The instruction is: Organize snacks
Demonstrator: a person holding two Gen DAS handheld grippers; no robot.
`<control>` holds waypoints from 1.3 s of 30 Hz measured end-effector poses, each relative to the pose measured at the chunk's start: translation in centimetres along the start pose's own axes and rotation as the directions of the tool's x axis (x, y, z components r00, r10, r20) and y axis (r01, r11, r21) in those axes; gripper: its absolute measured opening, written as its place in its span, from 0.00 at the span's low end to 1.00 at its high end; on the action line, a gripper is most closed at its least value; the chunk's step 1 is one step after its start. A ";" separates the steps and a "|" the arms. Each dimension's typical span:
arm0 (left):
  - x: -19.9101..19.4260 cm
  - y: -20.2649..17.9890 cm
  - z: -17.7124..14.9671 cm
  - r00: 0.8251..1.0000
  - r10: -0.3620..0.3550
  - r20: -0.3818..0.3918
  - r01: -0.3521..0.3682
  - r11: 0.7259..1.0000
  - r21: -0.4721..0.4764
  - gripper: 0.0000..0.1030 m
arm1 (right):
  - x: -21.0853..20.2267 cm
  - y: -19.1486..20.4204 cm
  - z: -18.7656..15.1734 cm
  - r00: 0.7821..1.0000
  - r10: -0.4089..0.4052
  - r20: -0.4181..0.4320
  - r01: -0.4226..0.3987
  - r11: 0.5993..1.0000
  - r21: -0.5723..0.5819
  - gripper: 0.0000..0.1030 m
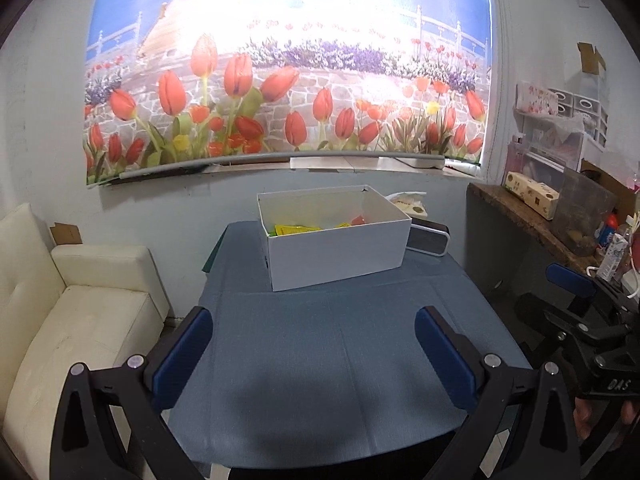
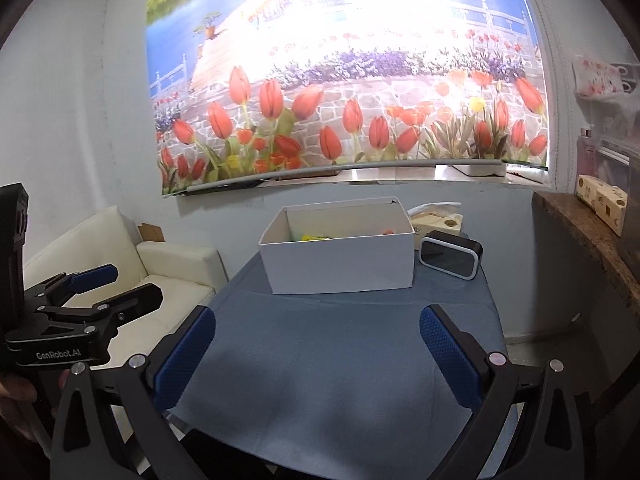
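Straight ahead of both claws, well beyond their fingertips, an open white box sits on the far part of a blue-covered table; inside it lie the snacks — yellow packets plus something orange-red toward the box's right end, only their tops showing over the near wall. Seen from the right wrist, the same box is ahead and slightly left of centre, with a sliver of yellow snacks visible. The left claw hovers over the near stretch of cloth with its blue fingers spread wide apart and nothing between them; the right claw is likewise wide apart and empty above bare cloth. Each claw appears in the other's view — the right one at the left camera's right edge, the left one at the right camera's left edge, gripped by a hand. Just right of the box stands a small black clock with a pale rim, and behind that a tissue pack. Left of the left claw is a cream sofa; right of the right claw, a wooden shelf carrying a tissue box. On the wall beyond hangs a tulip poster.
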State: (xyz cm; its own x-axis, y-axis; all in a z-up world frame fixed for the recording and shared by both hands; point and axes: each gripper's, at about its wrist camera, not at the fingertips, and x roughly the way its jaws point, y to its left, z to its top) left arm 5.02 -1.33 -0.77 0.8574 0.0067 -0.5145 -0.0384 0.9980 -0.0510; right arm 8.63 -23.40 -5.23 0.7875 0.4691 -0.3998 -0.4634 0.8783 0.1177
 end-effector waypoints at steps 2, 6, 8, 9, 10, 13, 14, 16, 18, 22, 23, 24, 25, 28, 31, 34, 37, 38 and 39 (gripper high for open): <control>-1.1 0.0 -0.3 1.000 -0.009 0.001 0.009 1.000 0.000 1.00 | -1.1 0.5 0.1 1.000 0.008 -0.003 -0.008 1.000 0.006 1.00; -2.6 -0.2 -0.5 1.000 -0.014 0.013 0.013 1.000 0.013 1.00 | -2.1 1.0 0.4 1.000 0.011 0.004 -0.011 1.000 0.006 1.00; -2.6 -0.2 -0.5 1.000 -0.018 0.014 0.017 1.000 0.012 1.00 | -2.1 1.0 0.7 1.000 0.008 0.001 -0.008 1.000 0.004 1.00; -2.7 -0.2 -0.5 1.000 -0.026 0.016 0.026 1.000 0.011 1.00 | -2.2 1.1 0.6 1.000 0.005 0.003 -0.005 1.000 0.004 1.00; -2.7 -0.2 -0.3 0.999 -0.034 0.009 0.033 0.999 0.008 1.00 | -2.2 1.1 0.7 1.000 0.001 0.002 -0.001 1.000 0.000 1.00; -2.8 -0.1 0.0 0.998 -0.058 0.003 0.058 0.998 -0.005 1.00 | -2.1 1.1 0.6 1.000 0.002 -0.007 -0.002 1.000 0.006 1.00; -2.9 -0.1 0.0 0.999 -0.051 0.005 0.052 0.999 -0.006 1.00 | -2.1 1.1 0.6 1.000 0.005 -0.009 -0.005 1.000 0.010 1.00; -2.8 0.0 0.0 0.999 -0.049 0.000 0.049 0.999 -0.010 1.00 | -2.2 1.0 0.5 1.000 0.006 -0.009 -0.006 1.000 0.007 1.00; -2.8 0.1 0.0 0.999 -0.052 -0.002 0.052 0.999 -0.015 1.00 | -2.2 1.1 0.5 1.000 -0.007 -0.009 0.008 1.000 0.001 1.00; -2.7 0.1 0.2 0.999 -0.046 -0.004 0.046 0.999 -0.014 1.00 | -2.1 1.0 0.6 1.000 -0.003 -0.011 0.004 1.000 0.003 1.00; -2.7 0.1 0.2 0.999 -0.043 -0.003 0.043 0.999 -0.015 1.00 | -2.0 0.9 0.6 1.000 -0.004 -0.014 0.004 1.000 0.003 1.00; -2.7 0.1 0.2 0.999 -0.043 -0.003 0.043 0.999 -0.015 1.00 | -2.1 0.9 0.6 1.000 -0.003 -0.015 0.003 1.000 0.003 1.00; -2.7 0.1 0.2 0.999 -0.044 -0.005 0.044 0.999 -0.015 1.00 | -2.1 0.9 0.6 1.000 -0.001 -0.016 0.001 1.000 0.002 1.00; -2.6 0.1 0.3 0.999 -0.046 -0.010 0.046 0.999 -0.016 1.00 | -2.2 1.0 0.6 1.000 -0.008 -0.015 0.008 1.000 -0.002 1.00; -2.5 0.1 0.3 0.999 -0.047 -0.009 0.047 0.999 -0.016 1.00 | -2.1 1.0 0.6 1.000 -0.004 -0.017 0.004 1.000 -0.002 1.00; -2.5 0.1 0.4 0.999 -0.046 -0.008 0.046 0.999 -0.015 1.00 | -2.1 1.1 0.7 1.000 -0.004 -0.017 0.004 1.000 -0.003 1.00; -2.5 0.1 0.4 0.999 -0.049 -0.010 0.049 0.999 -0.016 1.00 | -2.0 1.2 0.7 1.000 -0.014 -0.017 0.014 1.000 -0.007 1.00; -2.5 0.1 0.4 0.999 -0.049 -0.011 0.049 0.999 -0.016 1.00 | -2.0 1.2 0.7 1.000 -0.012 -0.017 0.012 1.000 -0.006 1.00; -2.5 0.2 0.4 0.999 -0.049 -0.012 0.048 0.999 -0.017 1.00 | -2.0 1.2 0.7 1.000 -0.010 -0.018 0.010 1.000 -0.005 1.00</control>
State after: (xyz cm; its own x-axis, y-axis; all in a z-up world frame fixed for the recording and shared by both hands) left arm 3.10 -1.17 0.85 0.8522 -0.0426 -0.5214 -0.0058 0.9959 -0.0908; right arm 6.77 -23.23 -3.62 0.7845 0.4588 -0.4172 -0.4577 0.8823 0.1097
